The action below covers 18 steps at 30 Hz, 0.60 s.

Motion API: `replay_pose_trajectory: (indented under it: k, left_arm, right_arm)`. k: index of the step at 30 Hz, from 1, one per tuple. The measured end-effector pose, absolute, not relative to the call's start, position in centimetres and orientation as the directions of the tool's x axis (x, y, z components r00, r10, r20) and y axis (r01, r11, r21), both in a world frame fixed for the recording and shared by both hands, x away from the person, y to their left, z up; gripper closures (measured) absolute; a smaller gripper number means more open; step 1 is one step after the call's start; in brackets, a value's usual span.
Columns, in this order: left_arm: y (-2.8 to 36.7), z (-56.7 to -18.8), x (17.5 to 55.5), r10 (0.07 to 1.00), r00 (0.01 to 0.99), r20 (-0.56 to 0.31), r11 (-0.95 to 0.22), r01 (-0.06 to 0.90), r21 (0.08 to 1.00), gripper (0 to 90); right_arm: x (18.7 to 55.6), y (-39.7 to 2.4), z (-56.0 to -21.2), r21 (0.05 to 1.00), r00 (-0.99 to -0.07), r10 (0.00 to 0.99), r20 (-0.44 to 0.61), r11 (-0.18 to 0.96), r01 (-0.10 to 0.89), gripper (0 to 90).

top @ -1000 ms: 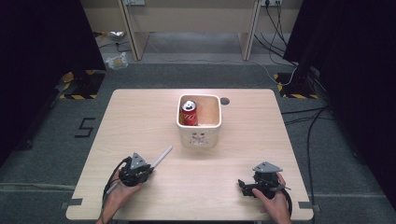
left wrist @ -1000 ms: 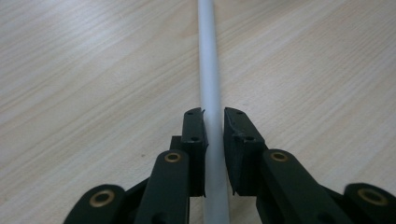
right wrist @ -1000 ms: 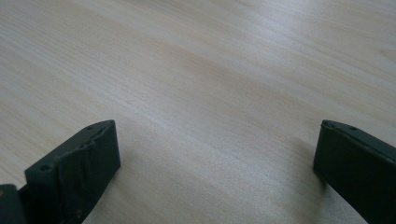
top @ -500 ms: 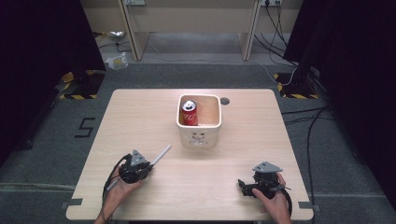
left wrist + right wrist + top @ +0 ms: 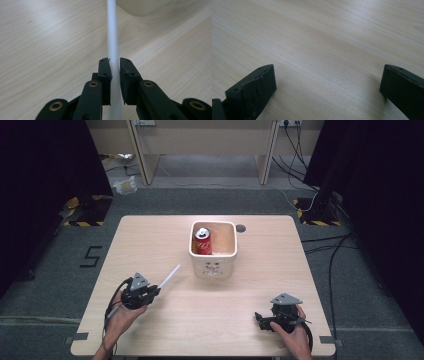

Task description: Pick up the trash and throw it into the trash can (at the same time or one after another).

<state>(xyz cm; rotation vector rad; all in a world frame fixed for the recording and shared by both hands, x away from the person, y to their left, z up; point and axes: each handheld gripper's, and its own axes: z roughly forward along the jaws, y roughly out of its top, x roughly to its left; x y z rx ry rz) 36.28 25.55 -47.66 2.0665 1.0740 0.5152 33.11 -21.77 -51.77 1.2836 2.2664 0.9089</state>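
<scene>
one can (image 5: 202, 240), one straw (image 5: 168, 277), one tub (image 5: 214, 265)

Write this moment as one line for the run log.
left gripper: shut on white straw | right gripper: open, over bare table | red can: upright inside white bin
</scene>
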Motion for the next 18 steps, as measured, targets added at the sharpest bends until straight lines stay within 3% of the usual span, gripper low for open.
replay_pose_trajectory:
  k: [18]
  left_arm:
    - [26.5,-41.7,37.3,0.807,0.59,0.007,-0.334,0.447,0.83,79.0]
  right_arm:
    - [33.1,-21.8,-51.8,0.696,-0.511,0.86,-0.012,0.374,0.613,0.7]
